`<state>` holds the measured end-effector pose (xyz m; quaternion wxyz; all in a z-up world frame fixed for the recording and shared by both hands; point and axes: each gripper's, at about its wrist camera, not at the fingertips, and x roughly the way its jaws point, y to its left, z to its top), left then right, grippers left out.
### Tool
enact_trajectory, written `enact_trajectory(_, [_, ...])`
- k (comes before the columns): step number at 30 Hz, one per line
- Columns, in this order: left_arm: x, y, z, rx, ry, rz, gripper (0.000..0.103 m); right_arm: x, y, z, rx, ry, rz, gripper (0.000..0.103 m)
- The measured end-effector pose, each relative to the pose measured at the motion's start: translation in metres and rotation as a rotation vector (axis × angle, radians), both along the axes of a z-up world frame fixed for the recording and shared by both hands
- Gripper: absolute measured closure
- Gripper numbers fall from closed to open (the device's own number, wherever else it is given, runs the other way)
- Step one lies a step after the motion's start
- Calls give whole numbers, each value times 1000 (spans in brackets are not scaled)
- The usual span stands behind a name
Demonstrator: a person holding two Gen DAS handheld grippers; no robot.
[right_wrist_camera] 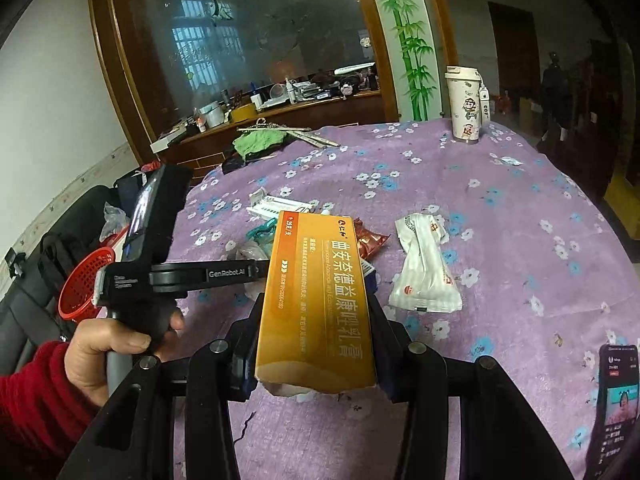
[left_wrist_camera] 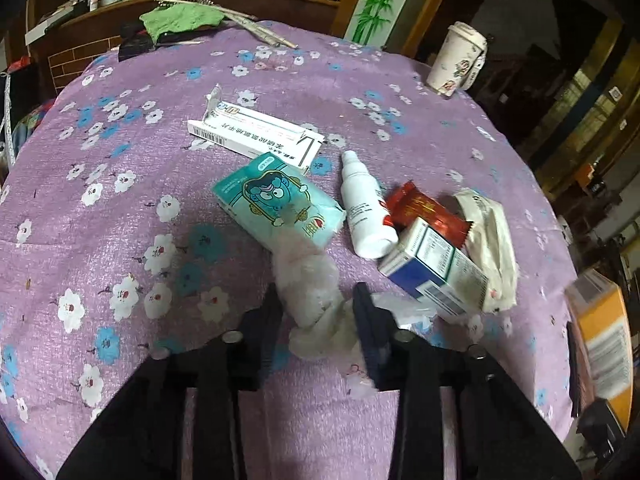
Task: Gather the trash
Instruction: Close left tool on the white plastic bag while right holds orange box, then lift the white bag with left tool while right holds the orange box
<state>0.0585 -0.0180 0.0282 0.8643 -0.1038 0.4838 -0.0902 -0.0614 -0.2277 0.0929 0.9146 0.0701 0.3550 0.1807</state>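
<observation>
Trash lies on a purple flowered tablecloth (left_wrist_camera: 120, 200). My left gripper (left_wrist_camera: 316, 300) is around a crumpled white tissue (left_wrist_camera: 308, 284), with a finger on each side of it. Beyond it lie a teal tissue pack (left_wrist_camera: 276, 200), a long white box (left_wrist_camera: 256, 130), a white bottle (left_wrist_camera: 364, 208), a red wrapper (left_wrist_camera: 424, 212), a blue and white box (left_wrist_camera: 432, 272) and a white wrapper (left_wrist_camera: 492, 240). My right gripper (right_wrist_camera: 316, 308) is shut on an orange box (right_wrist_camera: 320, 300) and holds it above the table. The left gripper (right_wrist_camera: 256, 268) also shows in the right wrist view.
A white patterned cup (left_wrist_camera: 456, 60) stands at the table's far right edge. A green cloth (left_wrist_camera: 180, 20) and sticks lie at the far side. A red basket (right_wrist_camera: 84, 284) sits off the table's left. A phone (right_wrist_camera: 616, 400) lies at the near right.
</observation>
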Motion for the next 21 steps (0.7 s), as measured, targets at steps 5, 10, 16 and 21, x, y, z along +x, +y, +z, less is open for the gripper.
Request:
enact_trajectory(5, [-21,20,18,-14,-71,-23,75,0,9,4,3,-4,6,54])
enact_trajectory(10, [-48,50,48,76,-251,2,75,10,40,8,-14,-15,29,54])
enact_trajectory(16, [-58,92,50,163,-344,118,75,36,92,-3,-57,-49,39,54])
enact_trajectory(21, [-58,109,39,195,-368,165,75,50,113,-20,-42,-61,50,54])
